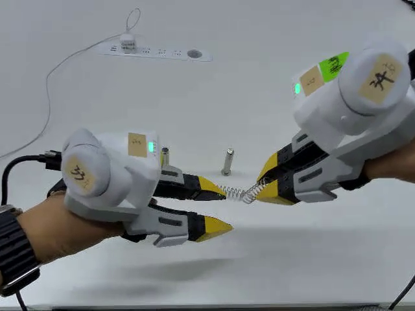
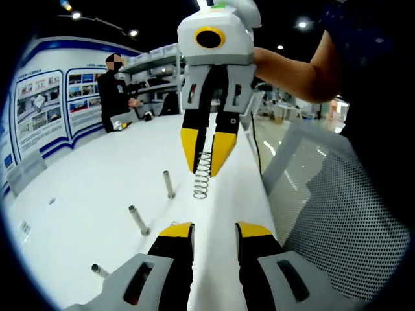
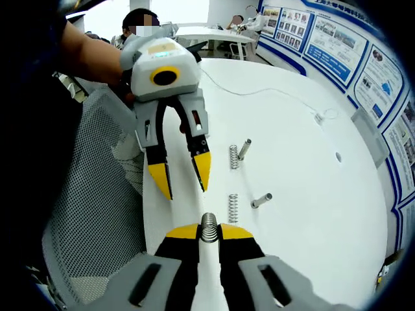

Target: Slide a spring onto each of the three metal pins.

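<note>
Between the two grippers, lifted off the bench: spring (image 1: 241, 192), pinched at one end by the right gripper (image 1: 262, 188), jaws clenched on it. Its free end points to 9 o'clock in the head view, toward the left gripper (image 1: 219, 207), whose jaws are parted and hold nothing.

Handling (judged): the spring is light, thin-wired and bendy, and could flick out if squeezed hard or off-centre. Best hold is across the coils near one end, leaving the far end open for a pin.

Pins: pin (image 1: 227, 162) stands upright at 12 o'clock of the spring. Second pin (image 1: 165, 155) is at 10 o'clock, just behind the left gripper's body. Third pin (image 2: 98, 270) shows in the left gripper view.

Around: loose spring (image 3: 233, 157) and other loose spring (image 3: 232, 207) lie on the table (image 1: 272, 97) just beside pins, not on them.

Obstacles: the left gripper fronts the second pin. Power strip (image 1: 155, 52) and cable (image 1: 48, 84) sit at 11 o'clock, well apart.
</note>
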Motion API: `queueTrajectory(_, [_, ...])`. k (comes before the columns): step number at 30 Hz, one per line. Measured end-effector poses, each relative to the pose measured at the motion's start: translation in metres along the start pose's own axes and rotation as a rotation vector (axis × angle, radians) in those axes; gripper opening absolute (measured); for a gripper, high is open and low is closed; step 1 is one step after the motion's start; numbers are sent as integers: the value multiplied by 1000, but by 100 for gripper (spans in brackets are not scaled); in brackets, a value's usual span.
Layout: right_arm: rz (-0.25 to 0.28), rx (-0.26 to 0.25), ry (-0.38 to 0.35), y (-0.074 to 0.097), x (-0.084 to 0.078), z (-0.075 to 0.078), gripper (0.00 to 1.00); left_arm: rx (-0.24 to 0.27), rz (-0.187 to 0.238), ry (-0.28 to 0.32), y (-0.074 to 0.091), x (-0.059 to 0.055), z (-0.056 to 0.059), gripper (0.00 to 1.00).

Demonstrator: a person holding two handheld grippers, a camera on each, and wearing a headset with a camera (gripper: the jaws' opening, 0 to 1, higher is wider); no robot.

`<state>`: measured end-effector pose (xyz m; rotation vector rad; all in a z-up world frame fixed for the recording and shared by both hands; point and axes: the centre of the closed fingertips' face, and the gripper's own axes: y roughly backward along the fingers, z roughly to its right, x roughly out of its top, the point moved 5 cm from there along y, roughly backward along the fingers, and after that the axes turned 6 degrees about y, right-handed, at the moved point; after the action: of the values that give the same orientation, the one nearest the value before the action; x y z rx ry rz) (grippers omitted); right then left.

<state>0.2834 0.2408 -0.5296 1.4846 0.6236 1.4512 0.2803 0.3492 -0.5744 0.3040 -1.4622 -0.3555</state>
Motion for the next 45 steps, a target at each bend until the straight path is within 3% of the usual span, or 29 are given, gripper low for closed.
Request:
queueTrajectory(9, [-108, -85, -42, 27, -29, 33, 12, 77, 47, 47, 28, -5, -4, 29])
queueTrajectory(12, [-165, -120, -33, 30, -37, 44, 12, 103, 54, 69, 34, -10, -5, 31])
queueTrajectory(18, [-223, -122, -25, 23, -45, 61, 12, 142, 59, 99, 46, -17, -7, 32])
queueTrajectory(26, [-270, -75, -30, 8, -53, 76, 12, 178, 70, 130, 53, -22, -7, 33])
queueTrajectory(29, [-274, -46, -35, 4, -54, 76, 12, 182, 70, 135, 54, -23, -7, 33])
queueTrajectory(45, [-327, 12, -31, -17, -65, 78, 12, 185, 78, 147, 53, -22, -6, 32])
